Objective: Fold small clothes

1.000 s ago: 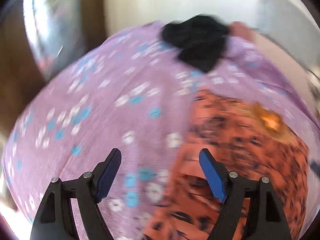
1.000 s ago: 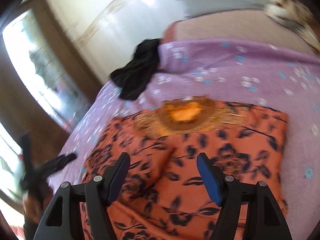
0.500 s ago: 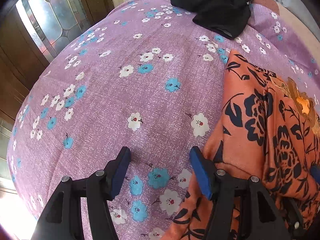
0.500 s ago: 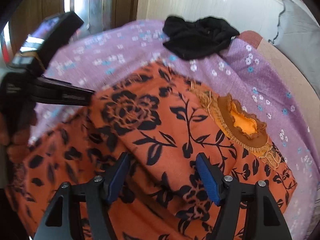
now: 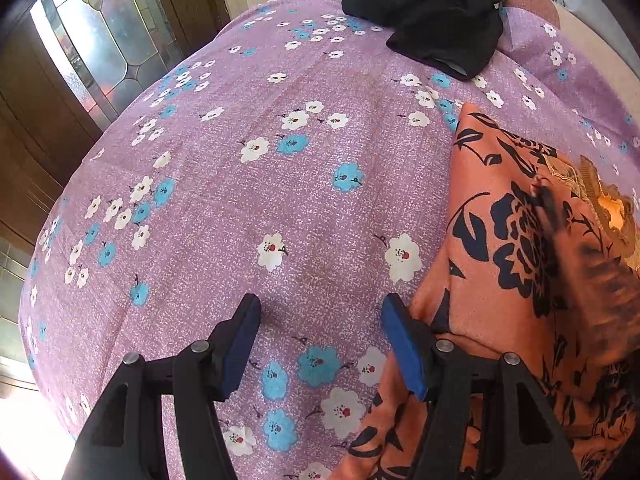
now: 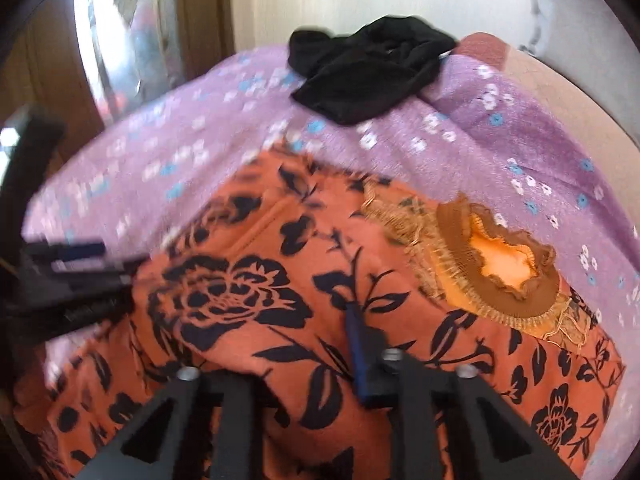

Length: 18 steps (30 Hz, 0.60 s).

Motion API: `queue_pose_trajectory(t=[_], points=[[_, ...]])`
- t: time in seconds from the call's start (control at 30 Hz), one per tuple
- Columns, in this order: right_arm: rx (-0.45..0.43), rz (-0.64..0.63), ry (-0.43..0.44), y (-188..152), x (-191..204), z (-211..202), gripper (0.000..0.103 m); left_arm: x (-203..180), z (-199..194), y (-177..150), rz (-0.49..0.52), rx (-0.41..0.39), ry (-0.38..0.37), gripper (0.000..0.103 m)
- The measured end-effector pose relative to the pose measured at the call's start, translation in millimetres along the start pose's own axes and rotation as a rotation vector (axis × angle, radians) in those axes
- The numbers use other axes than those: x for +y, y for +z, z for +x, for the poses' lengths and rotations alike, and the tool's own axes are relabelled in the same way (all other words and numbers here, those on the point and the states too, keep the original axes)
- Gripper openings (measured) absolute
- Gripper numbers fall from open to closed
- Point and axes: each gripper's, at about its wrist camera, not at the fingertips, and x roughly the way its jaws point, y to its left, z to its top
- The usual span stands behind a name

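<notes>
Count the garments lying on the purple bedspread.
2: the orange floral garment spread on the near side, and the black garment crumpled at the far edge. Others may lie outside the views.

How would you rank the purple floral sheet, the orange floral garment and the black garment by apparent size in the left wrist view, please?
1. Purple floral sheet, fills most of the view.
2. Orange floral garment, partly cut off at the edge.
3. Black garment, smallest, though farthest from the camera, so its true size is unsure.

Bright daylight is admitted through the leaded glass door point(image 5: 96, 48), blown out at the lower left corner. Left wrist view is rendered sharp, apart from a smeared patch on the orange garment point(image 5: 600, 264). Right wrist view is motion-blurred throughout. Strong fisheye curvature and dark vignetting are seen at all edges.
</notes>
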Motion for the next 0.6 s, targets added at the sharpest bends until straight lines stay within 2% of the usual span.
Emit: queue_pose_trajectory(t=[0.07, 0.17, 0.23, 0.3, 0.33, 0.43, 0.5, 0.6], points=[[-0.057, 0.148, 0.007, 1.8, -38.2, -22.9, 0.013, -0.5, -0.4, -0.3, 0.003, -0.003, 0.004, 0.066], [-0.090, 0.386, -0.033, -19.2, -109.8, -58.4, 0.013, -0.5, -0.9, -0.5, 0.004, -0.006, 0.008, 0.066], [-0.081, 0.565, -0.073, -51.6, -159.3, -81.9, 0.015, -1.6, -1.3, -0.5, 0.009, -0.008, 0.017, 0.066], [-0.060, 0.699, -0.109, -88.9, -195.1, -104.1, 0.025, -3.0, -3.2, -0.4, 0.014, -0.016, 0.042, 0.066], [-0.044, 0.750, -0.109, -105.2, -206.3, -112.0, 0.026, -3.5, -5.2, -0.3, 0.016, -0.028, 0.073, 0.066], [-0.034, 0.800, -0.144, -137.1, -222.1, -129.9, 0.026, -3.7, -14.0, 0.2, 0.024, -0.087, 0.180, 0.066], [-0.055, 0.793, -0.158, -145.1, -224.9, -136.4, 0.026, -1.0, -27.0, 0.3, -0.008, -0.148, 0.180, 0.066], [-0.125, 0.767, -0.112, -142.0, -224.5, -136.9, 0.026, -9.2, -56.6, -4.4, 0.003, -0.303, 0.164, 0.066]])
